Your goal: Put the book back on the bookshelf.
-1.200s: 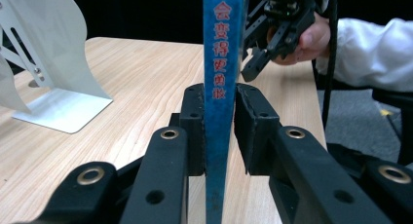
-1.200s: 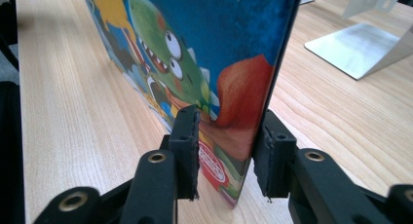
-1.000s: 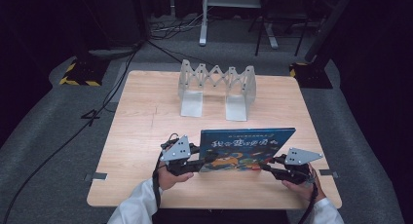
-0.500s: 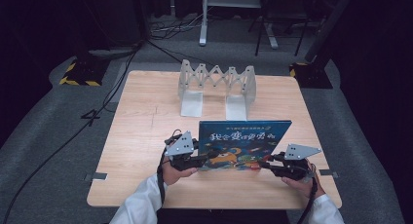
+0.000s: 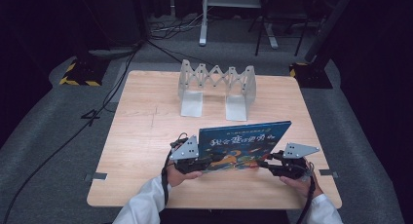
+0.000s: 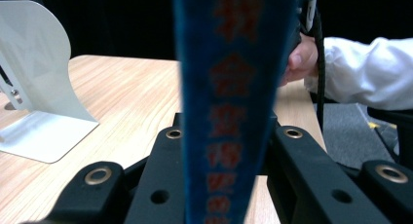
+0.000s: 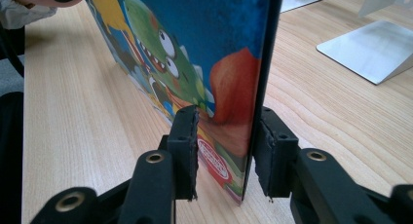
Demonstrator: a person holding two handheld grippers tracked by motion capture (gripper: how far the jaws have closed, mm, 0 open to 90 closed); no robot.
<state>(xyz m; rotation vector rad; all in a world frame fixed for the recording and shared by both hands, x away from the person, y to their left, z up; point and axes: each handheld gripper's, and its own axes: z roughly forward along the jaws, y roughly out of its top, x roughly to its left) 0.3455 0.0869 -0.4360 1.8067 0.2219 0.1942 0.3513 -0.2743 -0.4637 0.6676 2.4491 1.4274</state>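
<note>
A blue illustrated hardcover picture book (image 5: 243,145) is held upright on its lower edge on the pale wooden worktop (image 5: 141,136).

Its spine end is clamped between the left tongs (image 5: 203,161), whose jaws have just been closing. The right tongs (image 7: 225,151) straddle the other end, having just been opening: a gap is seen beside one pad. A grey metal expanding book rack (image 5: 216,90) stands behind the book, apart from it.

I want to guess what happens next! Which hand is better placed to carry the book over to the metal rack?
Probably the left. The left gripper has its jaws clamped on the book, while the right gripper has jaws standing apart with a gap on both sides. The rack lies straight ahead.
</note>
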